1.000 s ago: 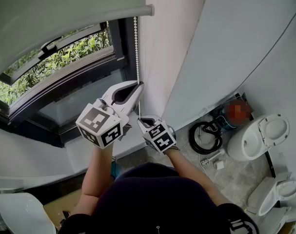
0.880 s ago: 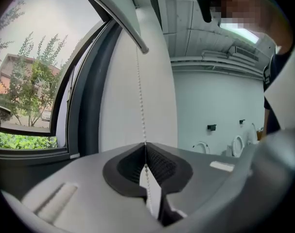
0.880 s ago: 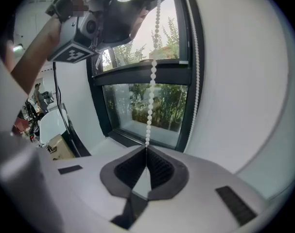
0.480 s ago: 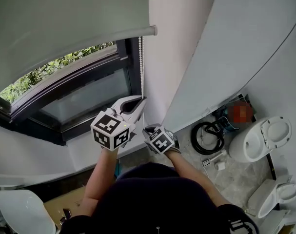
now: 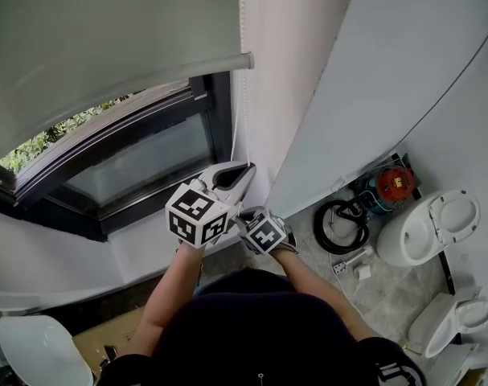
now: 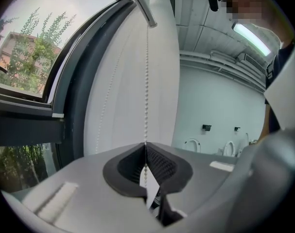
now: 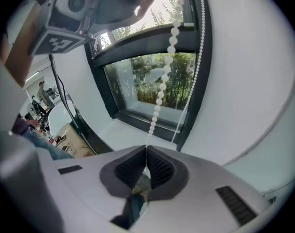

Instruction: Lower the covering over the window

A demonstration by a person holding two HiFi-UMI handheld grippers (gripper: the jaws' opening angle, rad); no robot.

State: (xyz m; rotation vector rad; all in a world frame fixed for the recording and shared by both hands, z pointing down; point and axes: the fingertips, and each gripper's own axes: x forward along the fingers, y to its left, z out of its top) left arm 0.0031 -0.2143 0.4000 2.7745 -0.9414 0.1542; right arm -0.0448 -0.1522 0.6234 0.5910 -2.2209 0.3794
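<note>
The grey roller blind [image 5: 107, 39] covers the upper part of the dark-framed window [image 5: 139, 155]; its bottom bar [image 5: 245, 58] ends at the wall. A white bead chain [image 5: 243, 95] hangs down the window's right side. My left gripper [image 5: 247, 170] is shut on this chain, which runs straight up from its closed jaws in the left gripper view [image 6: 146, 81]. Just below it, my right gripper [image 5: 244, 214] is also shut on the bead chain [image 7: 162, 91], with the beads entering its closed tips [image 7: 146, 147]. In the head view, the left gripper partly hides the right one's jaws.
White toilets [image 5: 432, 222] stand on the floor at the right, with a coiled black hose [image 5: 340, 225] and a red object [image 5: 395, 179] near them. A cardboard box [image 5: 95, 340] lies lower left. The white wall [image 5: 284, 71] is right beside the chain.
Both grippers have come down with the chain, the left one also shifting right. The blind's bottom bar sits lower over the window, hiding more of the greenery outside.
</note>
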